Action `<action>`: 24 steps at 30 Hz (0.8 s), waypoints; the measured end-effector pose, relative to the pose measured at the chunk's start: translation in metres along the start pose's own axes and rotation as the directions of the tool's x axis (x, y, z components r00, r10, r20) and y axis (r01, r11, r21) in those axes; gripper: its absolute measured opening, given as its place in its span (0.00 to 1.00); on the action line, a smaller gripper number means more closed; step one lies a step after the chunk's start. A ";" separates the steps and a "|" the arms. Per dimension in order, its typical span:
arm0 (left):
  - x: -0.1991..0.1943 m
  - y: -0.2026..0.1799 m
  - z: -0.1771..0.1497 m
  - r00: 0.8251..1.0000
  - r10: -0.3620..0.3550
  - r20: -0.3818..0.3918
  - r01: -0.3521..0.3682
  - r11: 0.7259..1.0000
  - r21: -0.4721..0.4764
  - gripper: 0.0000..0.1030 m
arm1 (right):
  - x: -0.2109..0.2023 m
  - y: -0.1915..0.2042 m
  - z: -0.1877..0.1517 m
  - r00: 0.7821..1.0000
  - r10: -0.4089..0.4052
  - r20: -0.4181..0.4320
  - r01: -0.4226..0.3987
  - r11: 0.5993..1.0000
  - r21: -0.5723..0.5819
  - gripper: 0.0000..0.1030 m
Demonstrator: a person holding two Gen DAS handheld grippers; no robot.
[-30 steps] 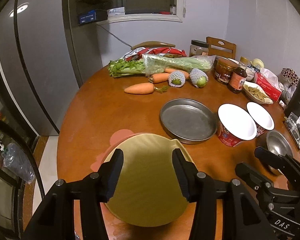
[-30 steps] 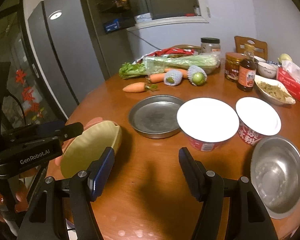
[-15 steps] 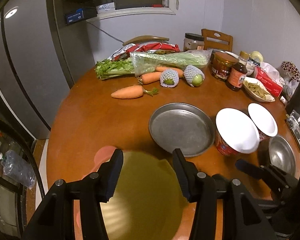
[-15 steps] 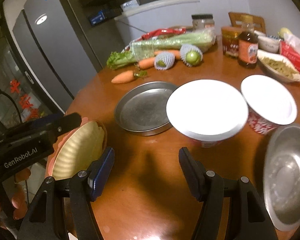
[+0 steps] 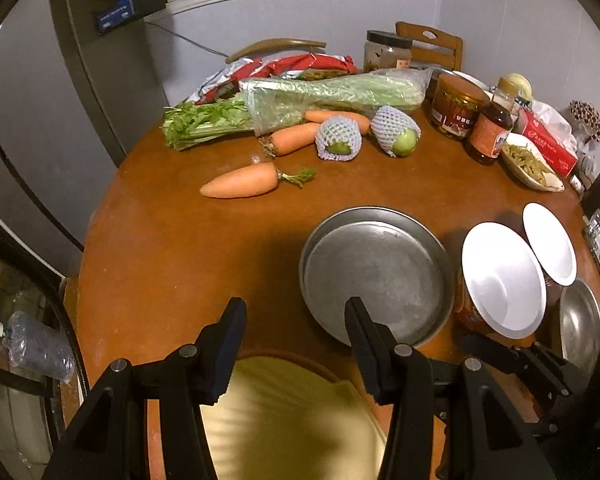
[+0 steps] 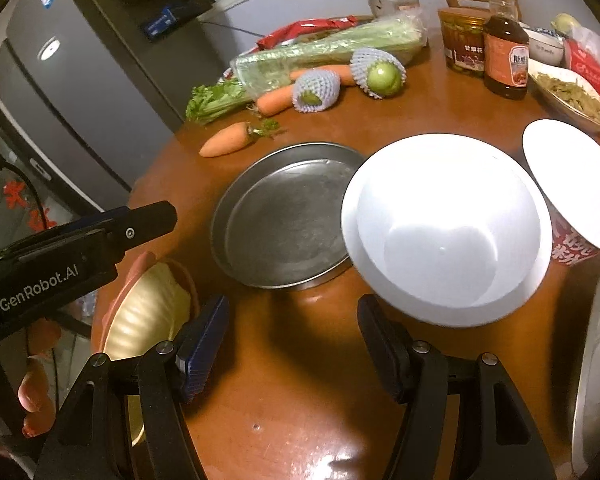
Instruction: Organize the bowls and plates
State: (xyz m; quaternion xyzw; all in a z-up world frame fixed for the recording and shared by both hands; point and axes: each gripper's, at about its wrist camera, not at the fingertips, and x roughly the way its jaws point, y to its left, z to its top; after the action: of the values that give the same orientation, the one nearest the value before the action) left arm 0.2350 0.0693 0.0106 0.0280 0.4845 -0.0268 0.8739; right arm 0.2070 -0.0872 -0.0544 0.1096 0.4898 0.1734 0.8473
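Both grippers are hovering wide open over a round wooden table [image 5: 172,264] crowded with dishes and food.

The left gripper [image 5: 296,344] is spreading its jaws with nothing between them, above a yellow plate [image 5: 292,416] that is lying on a pink plate [image 6: 138,268] at the table's near left edge. The right gripper [image 6: 292,344] is also gaping empty, pointing toward a large white bowl [image 6: 444,228] that is sitting just right of a metal pan [image 5: 376,276] in the middle. A smaller white bowl [image 6: 572,176] is standing farther right, and a steel bowl [image 6: 598,364] is lying at the near right edge. Carrots [image 5: 240,180], bagged celery [image 5: 328,94] and sauce jars [image 5: 456,106] are crowding the far side.
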 end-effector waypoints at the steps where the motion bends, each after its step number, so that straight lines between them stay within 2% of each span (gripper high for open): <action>1: 0.002 0.000 0.002 1.000 0.003 -0.006 -0.003 1.000 0.003 0.49 | 0.001 0.000 0.002 1.000 -0.003 -0.001 0.003 1.000 0.002 0.66; 9: 0.026 -0.001 0.019 1.000 -0.008 -0.022 0.008 1.000 0.028 0.49 | 0.009 -0.003 0.010 1.000 0.009 -0.016 -0.008 0.999 0.051 0.66; 17: 0.054 -0.006 0.024 0.997 -0.026 -0.069 0.029 0.999 0.045 0.49 | 0.018 -0.004 0.014 0.999 -0.030 -0.023 0.032 0.995 0.090 0.66; 24: 0.071 -0.004 0.022 0.994 -0.040 -0.104 0.042 0.999 0.023 0.48 | 0.027 -0.005 0.020 0.998 -0.053 -0.027 0.056 0.993 0.103 0.67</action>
State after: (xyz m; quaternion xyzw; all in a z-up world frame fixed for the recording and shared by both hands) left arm 0.2913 0.0628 -0.0381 0.0302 0.5293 -0.0492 0.8465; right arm 0.2375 -0.0810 -0.0679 0.1379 0.5114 0.1258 0.8389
